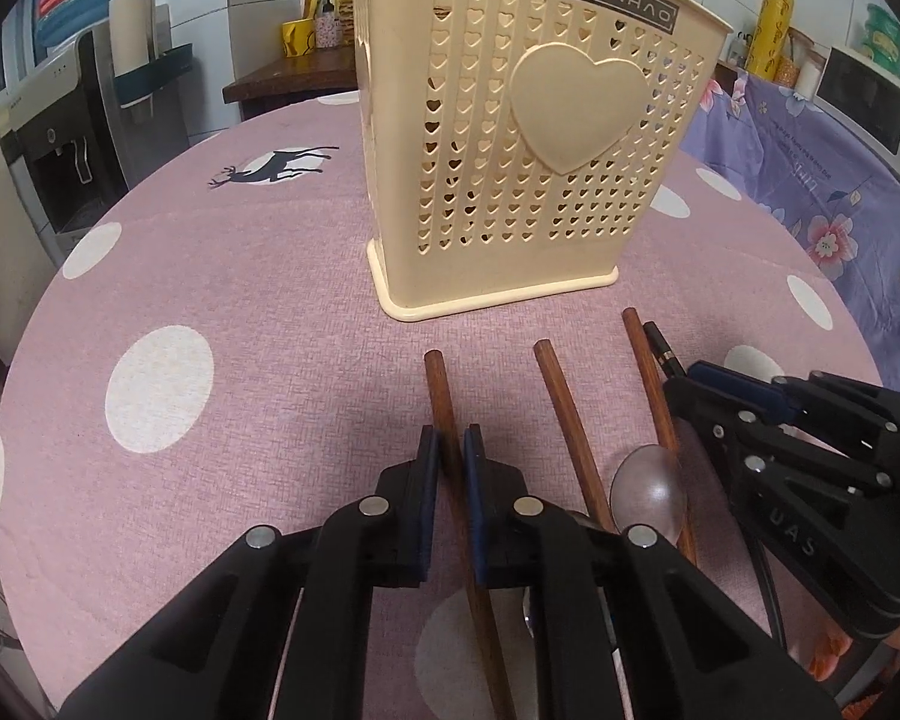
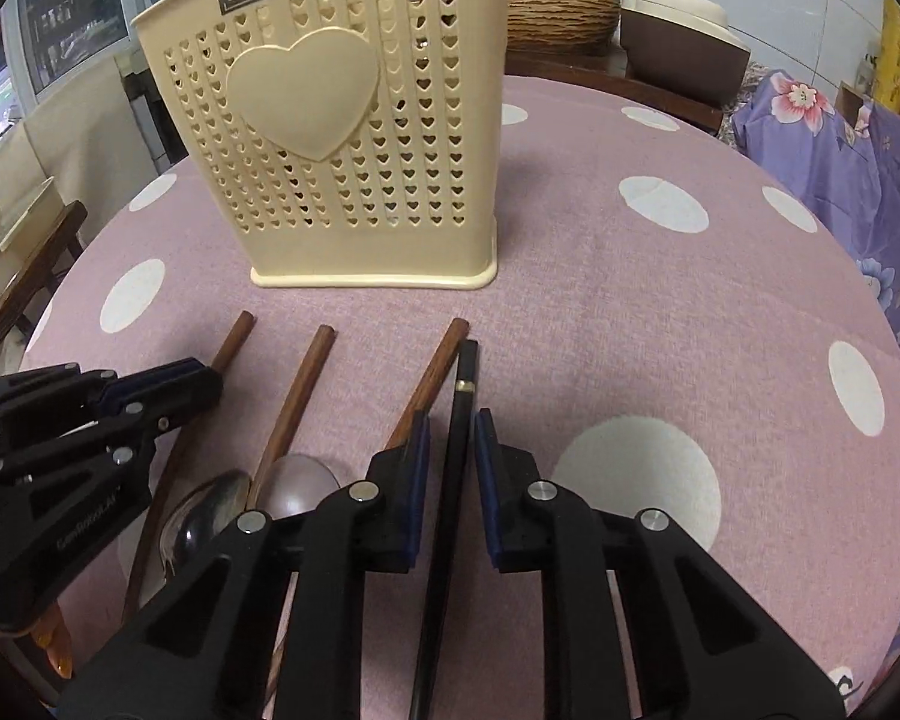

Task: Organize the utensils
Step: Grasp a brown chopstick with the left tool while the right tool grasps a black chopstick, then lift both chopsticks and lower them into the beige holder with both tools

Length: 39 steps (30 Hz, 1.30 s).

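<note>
A cream heart-patterned utensil holder (image 1: 528, 180) (image 2: 342, 150) stands upright on the table beyond both grippers, with a few handles poking out of its top. Three brown wooden chopsticks and one black chopstick lie in front of it. My left gripper (image 1: 450, 456) is shut on the leftmost brown chopstick (image 1: 435, 384), which rests on the cloth. My right gripper (image 2: 453, 438) straddles the black chopstick (image 2: 465, 378); narrow gaps show beside its pads, so it reads as open. A clear spoon (image 1: 648, 492) (image 2: 300, 480) and a metal spoon (image 2: 204, 516) lie between the grippers.
The round table wears a pink cloth with white dots (image 1: 210, 300). A purple floral cover (image 1: 810, 180) hangs to the right, below a microwave (image 1: 870, 96). A water dispenser (image 1: 60, 150) stands far left. A woven basket (image 2: 558, 18) sits behind the table.
</note>
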Each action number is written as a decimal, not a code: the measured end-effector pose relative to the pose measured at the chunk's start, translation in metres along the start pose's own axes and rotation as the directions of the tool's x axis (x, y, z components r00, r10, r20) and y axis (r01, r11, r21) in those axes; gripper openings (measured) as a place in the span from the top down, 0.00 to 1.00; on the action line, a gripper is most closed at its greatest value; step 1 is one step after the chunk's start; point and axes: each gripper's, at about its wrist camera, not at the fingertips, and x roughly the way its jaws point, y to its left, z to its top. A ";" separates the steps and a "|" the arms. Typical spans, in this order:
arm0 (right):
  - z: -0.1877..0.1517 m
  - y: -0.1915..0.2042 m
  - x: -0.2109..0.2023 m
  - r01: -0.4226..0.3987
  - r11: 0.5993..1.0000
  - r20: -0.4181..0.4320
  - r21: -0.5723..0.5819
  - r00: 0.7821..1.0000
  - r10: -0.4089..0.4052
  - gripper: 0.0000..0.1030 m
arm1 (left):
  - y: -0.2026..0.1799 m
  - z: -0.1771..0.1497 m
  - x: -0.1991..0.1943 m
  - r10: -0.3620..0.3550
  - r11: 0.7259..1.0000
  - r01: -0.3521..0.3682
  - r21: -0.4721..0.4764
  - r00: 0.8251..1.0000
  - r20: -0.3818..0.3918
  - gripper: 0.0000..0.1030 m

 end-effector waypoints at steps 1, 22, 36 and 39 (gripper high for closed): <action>0.001 0.001 0.001 0.008 1.000 0.004 -0.004 1.000 -0.008 0.88 | 0.000 0.000 0.000 0.001 1.000 -0.001 0.002 1.000 0.002 0.90; 0.001 -0.004 -0.019 -0.007 1.000 0.073 -0.015 0.997 0.008 0.92 | 0.004 0.005 -0.015 -0.033 0.999 0.034 -0.018 0.997 0.063 0.91; 0.006 -0.027 -0.135 -0.125 0.992 0.285 0.024 0.952 0.113 0.92 | 0.022 0.016 -0.127 -0.101 0.994 0.111 -0.013 0.940 0.326 0.92; 0.008 -0.031 -0.156 -0.143 0.989 0.320 0.024 0.939 0.128 0.92 | 0.021 0.019 -0.145 -0.099 0.994 0.106 0.001 0.925 0.366 0.92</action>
